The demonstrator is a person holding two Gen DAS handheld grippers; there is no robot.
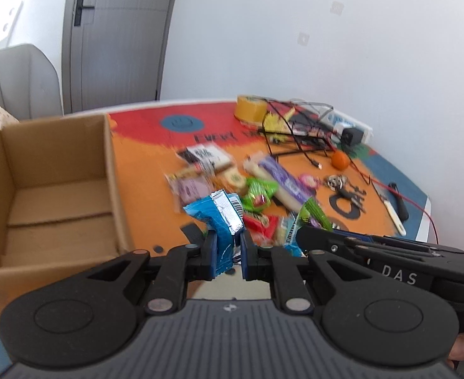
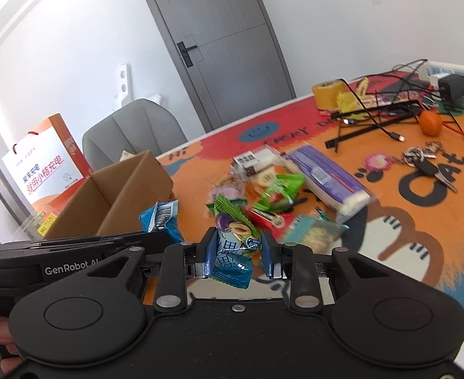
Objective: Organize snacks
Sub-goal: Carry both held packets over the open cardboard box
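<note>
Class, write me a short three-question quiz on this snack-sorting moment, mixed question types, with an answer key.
1. True or false: the cardboard box already holds snacks.
2. The left gripper is shut on: A) blue packet B) orange C) tape roll
3. Fill in: the right gripper is shut on the ___ plum packet.

Key: 1 false, as far as the visible box floor shows; 2 A; 3 green.

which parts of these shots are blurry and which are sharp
Left wrist view: the pile of snack packets smears with motion blur, while the left claw and its blue foil packet stay crisp. Right wrist view: the same pile is streaked, the right claw sharp; the grey door bows from fisheye.
</note>
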